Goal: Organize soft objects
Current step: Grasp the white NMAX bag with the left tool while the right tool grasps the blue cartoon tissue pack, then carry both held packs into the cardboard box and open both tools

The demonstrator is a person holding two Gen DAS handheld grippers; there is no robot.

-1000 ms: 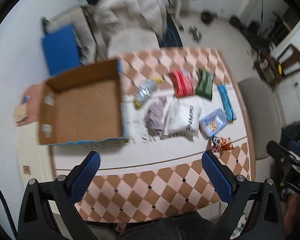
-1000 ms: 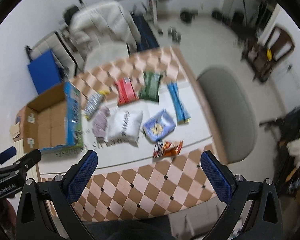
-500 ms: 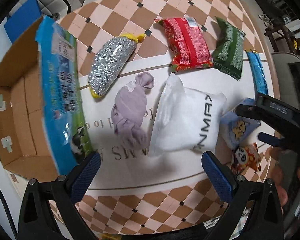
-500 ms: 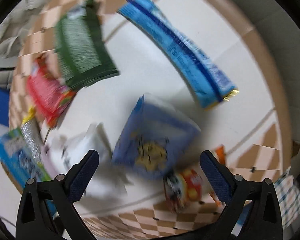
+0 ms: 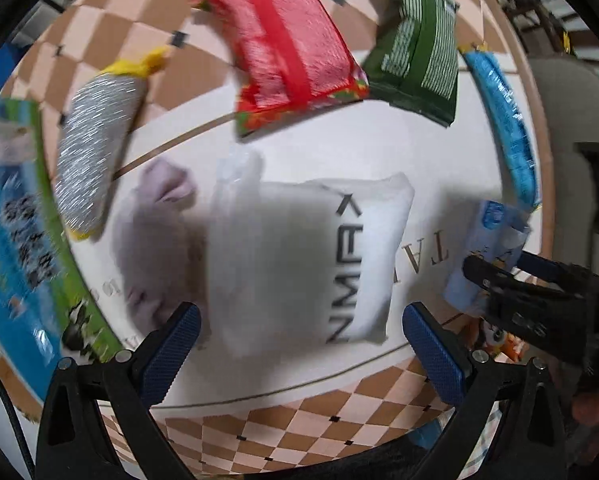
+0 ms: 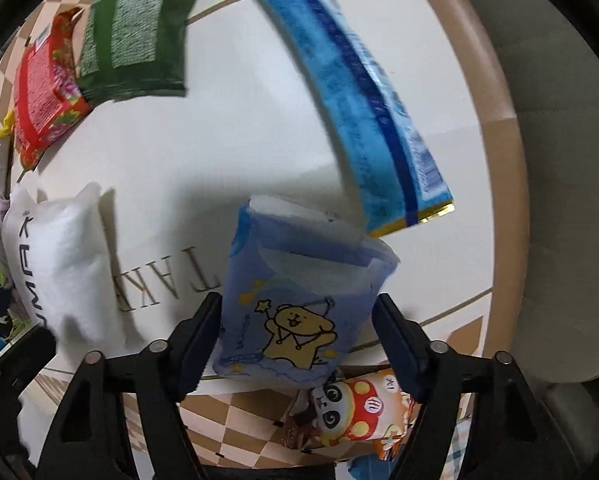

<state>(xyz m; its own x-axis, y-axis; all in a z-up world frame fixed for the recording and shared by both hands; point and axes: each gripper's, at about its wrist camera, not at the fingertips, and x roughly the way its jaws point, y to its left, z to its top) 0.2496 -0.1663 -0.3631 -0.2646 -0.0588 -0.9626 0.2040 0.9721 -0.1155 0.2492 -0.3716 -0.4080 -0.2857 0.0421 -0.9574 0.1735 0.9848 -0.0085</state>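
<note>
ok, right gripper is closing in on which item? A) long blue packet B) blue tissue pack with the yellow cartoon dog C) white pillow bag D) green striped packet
B. In the right wrist view the right gripper has a finger on each side of the blue tissue pack, jaws not visibly clamped on it; the other three lie farther off.

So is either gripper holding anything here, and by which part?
Right gripper straddles the blue tissue pack's lower sides; grip unconfirmed. Left gripper holds nothing.
</note>
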